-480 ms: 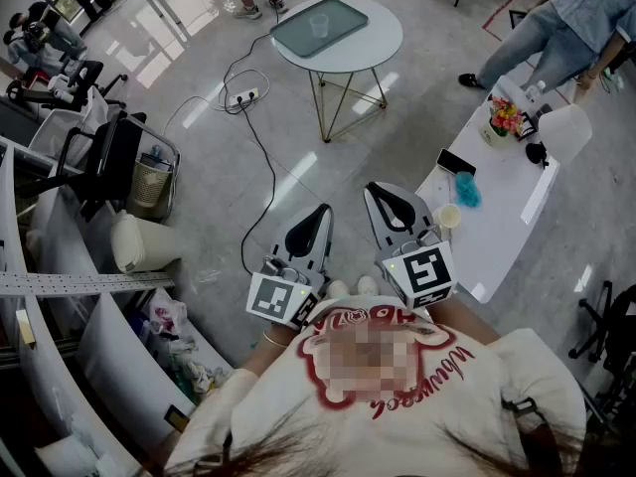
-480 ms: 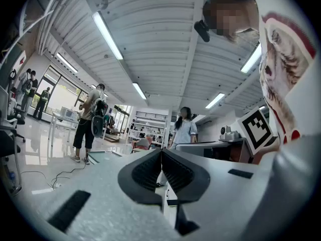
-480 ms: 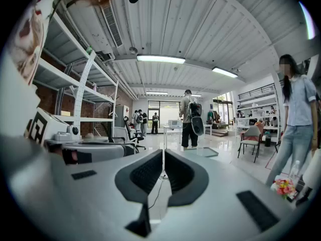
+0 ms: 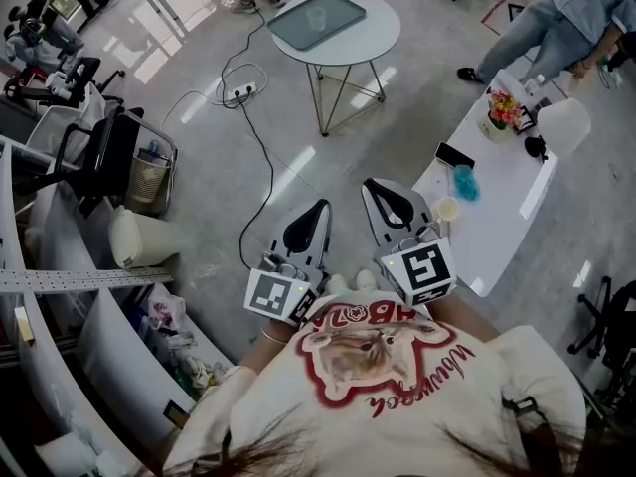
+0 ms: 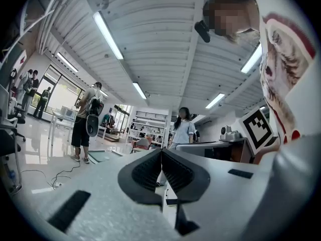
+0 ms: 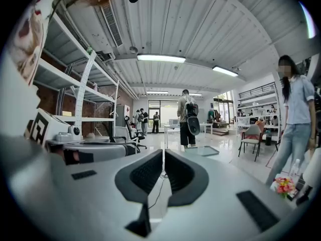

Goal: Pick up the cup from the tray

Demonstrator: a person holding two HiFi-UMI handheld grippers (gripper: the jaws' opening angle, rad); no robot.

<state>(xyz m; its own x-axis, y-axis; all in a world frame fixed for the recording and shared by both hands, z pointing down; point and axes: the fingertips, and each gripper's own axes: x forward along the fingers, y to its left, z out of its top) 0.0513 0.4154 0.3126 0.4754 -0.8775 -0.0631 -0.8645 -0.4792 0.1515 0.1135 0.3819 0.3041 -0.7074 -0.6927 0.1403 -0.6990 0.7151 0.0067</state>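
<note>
A clear cup (image 4: 317, 18) stands on a grey-green tray (image 4: 343, 13) on the round white table (image 4: 383, 43), far ahead across the floor. Both grippers are held close to the person's body, well short of that table. My left gripper (image 4: 321, 207) is shut with nothing between its jaws, and my right gripper (image 4: 371, 185) is shut and empty too. In the left gripper view the jaws (image 5: 161, 152) meet at the tips, with the tray (image 5: 100, 156) low and distant to the left. In the right gripper view the shut jaws (image 6: 163, 154) point past the tray (image 6: 205, 151).
A long white table (image 4: 497, 237) at the right carries flowers (image 4: 504, 112), a phone (image 4: 455, 157) and a blue object (image 4: 465, 185). A power strip with its cable (image 4: 243, 95) lies on the floor. A black chair (image 4: 109, 157) and shelving stand at the left. People stand beyond both tables.
Hardly anything: the scene has slid slightly up the frame, and both grippers stay shut in the same place before the person.
</note>
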